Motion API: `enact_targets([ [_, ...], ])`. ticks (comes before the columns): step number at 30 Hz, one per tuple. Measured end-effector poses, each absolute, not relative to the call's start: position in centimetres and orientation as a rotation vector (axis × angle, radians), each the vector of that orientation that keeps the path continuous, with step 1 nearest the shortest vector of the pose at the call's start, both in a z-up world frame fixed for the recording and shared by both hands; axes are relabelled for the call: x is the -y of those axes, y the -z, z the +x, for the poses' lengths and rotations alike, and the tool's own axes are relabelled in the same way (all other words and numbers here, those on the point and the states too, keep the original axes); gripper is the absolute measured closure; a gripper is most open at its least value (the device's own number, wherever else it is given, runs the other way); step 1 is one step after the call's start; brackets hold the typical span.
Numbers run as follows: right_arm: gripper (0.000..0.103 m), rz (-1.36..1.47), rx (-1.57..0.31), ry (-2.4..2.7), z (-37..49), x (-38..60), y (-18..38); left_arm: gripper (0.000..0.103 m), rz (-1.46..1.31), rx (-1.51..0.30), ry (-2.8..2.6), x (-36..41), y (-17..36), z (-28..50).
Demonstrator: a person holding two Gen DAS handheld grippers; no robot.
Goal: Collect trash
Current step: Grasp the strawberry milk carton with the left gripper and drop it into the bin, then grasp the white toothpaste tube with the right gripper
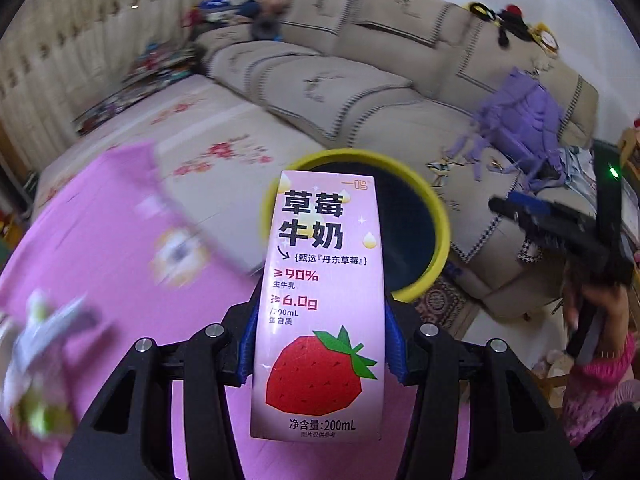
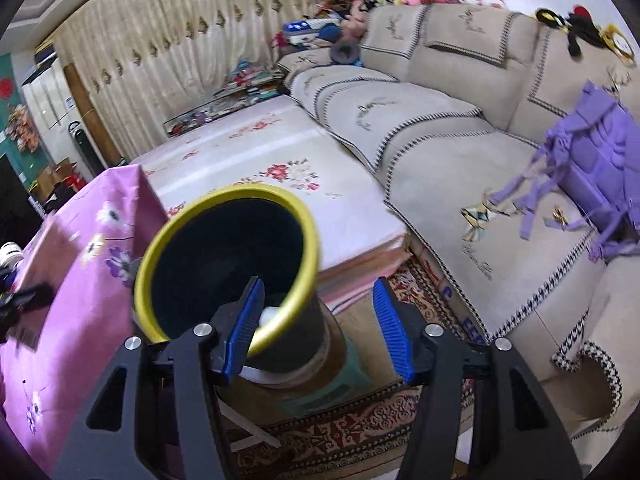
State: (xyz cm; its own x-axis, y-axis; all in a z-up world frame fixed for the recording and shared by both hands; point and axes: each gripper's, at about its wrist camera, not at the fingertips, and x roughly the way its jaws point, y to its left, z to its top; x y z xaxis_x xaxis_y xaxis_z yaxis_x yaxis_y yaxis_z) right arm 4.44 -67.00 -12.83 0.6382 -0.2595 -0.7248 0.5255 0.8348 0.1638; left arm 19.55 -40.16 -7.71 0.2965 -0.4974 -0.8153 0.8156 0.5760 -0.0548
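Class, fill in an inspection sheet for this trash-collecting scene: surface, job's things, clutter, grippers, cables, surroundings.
Surface: pink floral tablecloth on the table.
Job's things: strawberry milk carton held in front of the yellow-rimmed bin; something small and white lies inside the bin.
Clutter: blurred white-green object on the cloth.
Grippers: left gripper shut on the carton; right gripper open, empty, beside the bin's rim.
Cables: nothing seen.
Surroundings: beige sofa, purple backpack, curtains, patterned rug.
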Motion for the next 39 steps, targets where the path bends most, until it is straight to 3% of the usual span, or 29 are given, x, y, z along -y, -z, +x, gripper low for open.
enact_targets([
  [7, 0.049, 0.421, -0.773, 0.49, 3.3, 69.6, 14.5, 0.053, 0.491, -0.98, 0.912, 51.3, 12.9, 22.9],
  [12, 0.049, 0.44, -0.793, 0.504, 3.1, 70.8, 15.5, 0.052, 0.511, -1.028, 0.884, 54.7, 16.4, 24.9],
  [13, 0.049, 0.444, -0.795, 0.505, 3.1, 70.9, 15.7, 0.051, 0.513, -1.028, 0.876, 55.1, 16.8, 25.1],
  [15, 0.049, 0.454, -0.799, 0.504, 3.2, 71.1, 15.9, 0.035, 0.511, -1.022, 0.858, 55.6, 17.3, 25.8],
  [18, 0.049, 0.457, -0.802, 0.499, 3.4, 70.9, 16.0, 0.032, 0.474, -1.003, 0.849, 54.8, 16.5, 26.1],
  [22, 0.049, 0.454, -0.795, 0.475, 3.7, 69.9, 15.7, 0.029, 0.402, -0.931, 0.859, 50.6, 12.8, 24.4],
  [26, 0.048, 0.434, -0.793, 0.423, 4.6, 67.9, 15.3, 0.011, 0.304, -0.829, 0.847, 43.3, 8.7, 21.5],
  [31, 0.048, 0.38, -0.804, 0.321, 7.3, 63.5, 14.4, 0.006, 0.205, -0.732, 0.741, 31.1, 6.2, 18.2],
  [39, 0.044, 0.238, -0.802, 0.053, 13.9, 51.2, 11.3, 0.005, 0.118, -0.64, 0.36, 11.8, 7.0, 17.3],
])
